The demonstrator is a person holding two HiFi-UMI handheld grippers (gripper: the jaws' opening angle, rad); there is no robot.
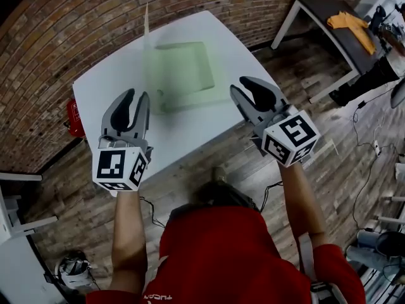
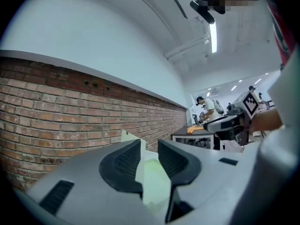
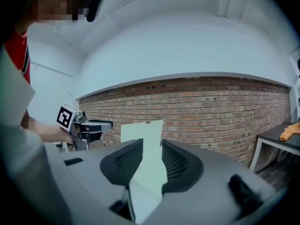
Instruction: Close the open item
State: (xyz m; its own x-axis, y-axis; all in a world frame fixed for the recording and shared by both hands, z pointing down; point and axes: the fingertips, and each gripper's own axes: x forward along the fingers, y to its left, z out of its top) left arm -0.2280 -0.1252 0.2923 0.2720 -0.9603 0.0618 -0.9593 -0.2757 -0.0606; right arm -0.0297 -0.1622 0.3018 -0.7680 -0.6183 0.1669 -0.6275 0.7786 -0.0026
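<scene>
A pale green box lies on the white table, and its lid stands upright at the far left side. My left gripper hovers over the table's near left part, short of the box, open with nothing between its jaws. My right gripper hangs at the box's near right corner, also open and empty. In the left gripper view the box shows through the gap of the left gripper. In the right gripper view the raised lid stands beyond the right gripper.
A brick wall runs behind the table. A dark table with an orange cloth stands at the upper right. A red object sits on the floor by the table's left edge. A person stands far off.
</scene>
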